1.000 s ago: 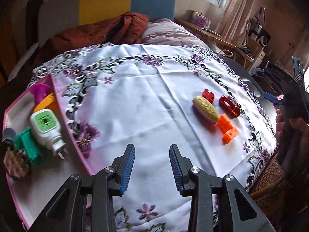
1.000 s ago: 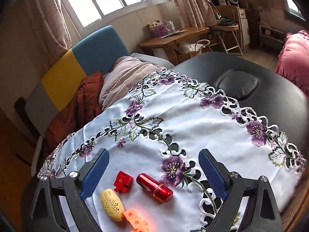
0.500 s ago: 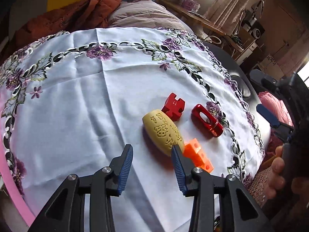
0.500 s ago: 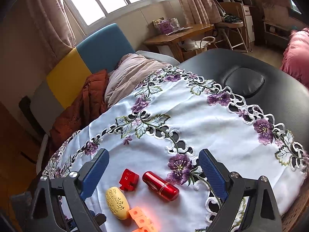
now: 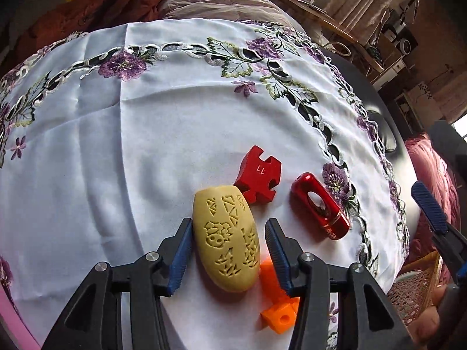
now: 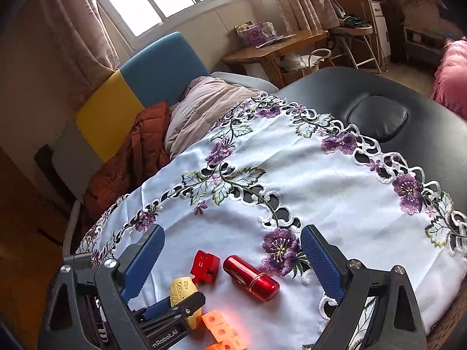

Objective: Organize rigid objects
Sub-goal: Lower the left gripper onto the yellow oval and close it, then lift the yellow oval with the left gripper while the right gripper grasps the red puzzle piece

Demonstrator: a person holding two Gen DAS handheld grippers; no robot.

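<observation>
A yellow carved oval piece [image 5: 230, 239] lies on the white cloth between the fingers of my left gripper [image 5: 228, 224]. Its jaws are opening and stand either side of the oval, with a gap at the right pad. Just behind the oval sits a red notched block [image 5: 258, 179], and to its right a red metal cylinder [image 5: 319, 205]. Orange cube blocks [image 5: 277, 300] lie under the right finger. In the right wrist view my right gripper [image 6: 233, 233] hangs wide open above the same oval [image 6: 181, 288], block [image 6: 205, 265], cylinder [image 6: 251, 277] and cubes [image 6: 221, 329], holding nothing.
The embroidered tablecloth [image 5: 116, 145] covers a black padded table [image 6: 379, 93]. A pink tray edge [image 5: 17, 329] shows at the lower left. A sofa with heaped jackets [image 6: 146, 145] stands behind. A wicker basket [image 5: 408, 291] sits past the table's right edge.
My left gripper has swung right, away from the pink tray, and come down over the yellow oval with its jaws spread wider. The right gripper has held still.
</observation>
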